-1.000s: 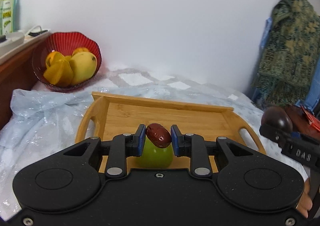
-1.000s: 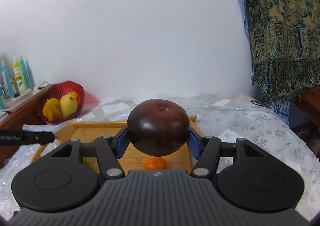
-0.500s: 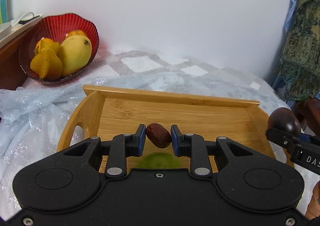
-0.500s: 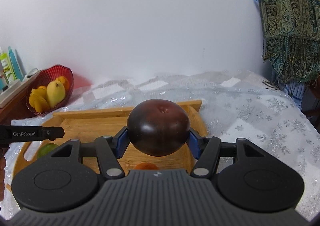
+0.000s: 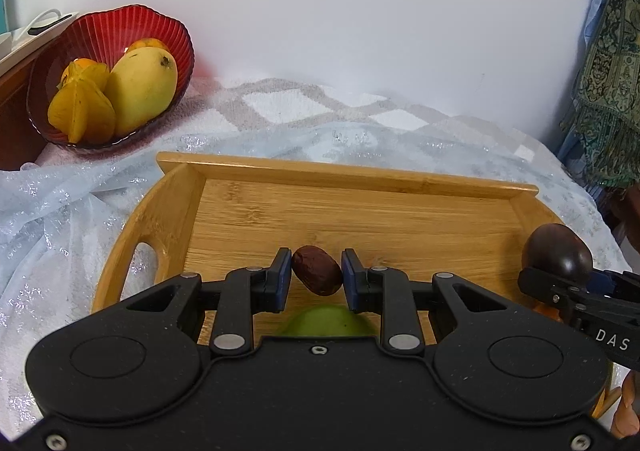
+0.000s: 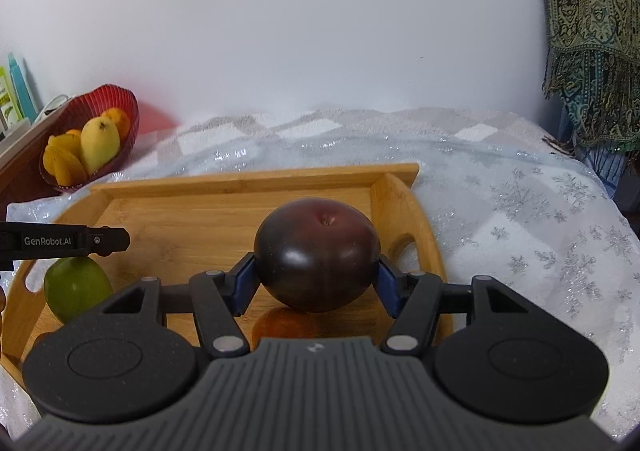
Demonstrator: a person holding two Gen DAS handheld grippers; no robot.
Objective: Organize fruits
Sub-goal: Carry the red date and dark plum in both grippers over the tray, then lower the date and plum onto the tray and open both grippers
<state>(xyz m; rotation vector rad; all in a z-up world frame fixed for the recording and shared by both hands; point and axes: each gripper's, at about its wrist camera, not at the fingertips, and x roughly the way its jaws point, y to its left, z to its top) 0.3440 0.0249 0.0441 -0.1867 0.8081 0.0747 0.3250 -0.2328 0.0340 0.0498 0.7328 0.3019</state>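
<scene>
My left gripper (image 5: 316, 277) is shut on a small brown date (image 5: 317, 276) and holds it above the near part of a wooden tray (image 5: 360, 179). A green fruit (image 5: 326, 325) lies on the tray just under it, and shows in the right wrist view (image 6: 76, 287). My right gripper (image 6: 317, 277) is shut on a dark purple plum (image 6: 317, 253), over the right part of the tray (image 6: 256, 181). An orange fruit (image 6: 286, 325) lies on the tray beneath the plum. The plum also shows at the right of the left wrist view (image 5: 558, 253).
A red glass bowl (image 5: 104, 31) with a mango (image 5: 142, 91), a starfruit and an orange stands back left on a glittery cloth (image 6: 520, 219). A wooden shelf edge is at far left. A patterned fabric (image 6: 592, 31) hangs at the right. A white wall is behind.
Both grippers have moved forward over the tray with their fruits still held. The tray and bowl look closer, and the green fruit has slipped further under the left gripper.
</scene>
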